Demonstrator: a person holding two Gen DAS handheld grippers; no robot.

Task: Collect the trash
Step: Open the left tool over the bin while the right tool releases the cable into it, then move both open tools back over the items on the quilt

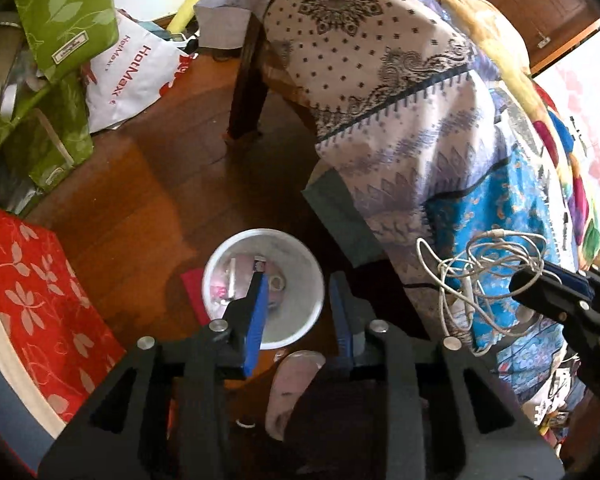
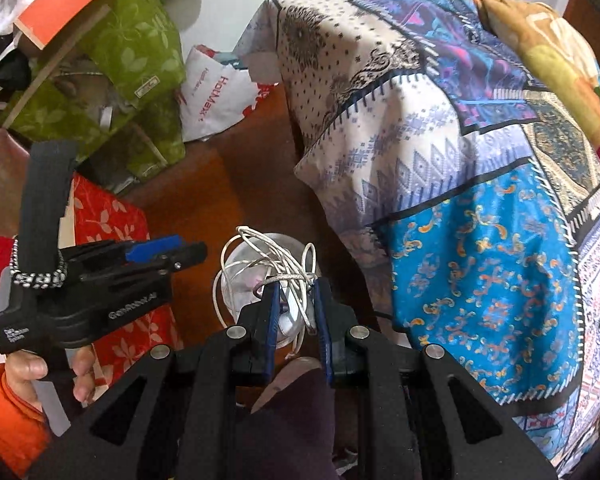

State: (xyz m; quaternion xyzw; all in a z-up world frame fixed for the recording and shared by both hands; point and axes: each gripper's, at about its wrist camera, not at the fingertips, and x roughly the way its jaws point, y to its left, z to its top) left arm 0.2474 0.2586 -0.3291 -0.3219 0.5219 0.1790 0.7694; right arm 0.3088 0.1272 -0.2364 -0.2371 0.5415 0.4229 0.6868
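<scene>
Gripping a tangle of white cable [image 2: 274, 276], my right gripper [image 2: 296, 300] is pinching the loops between its blue pads, hanging them over the white bin [image 1: 264, 288] on the wooden floor [image 1: 140, 184]. Only the left wrist view is showing the bin's inside, where scraps are lying, perhaps wrappers. My left gripper [image 1: 300, 300] is hovering above the bin with its fingers spread and holding nothing. Only the right wrist view is showing its side, lettered "GenRobot.AI". Farther out, a white bag [image 1: 136, 76] is reading "HotMax", beside green leaf-print boxes [image 1: 68, 12].
</scene>
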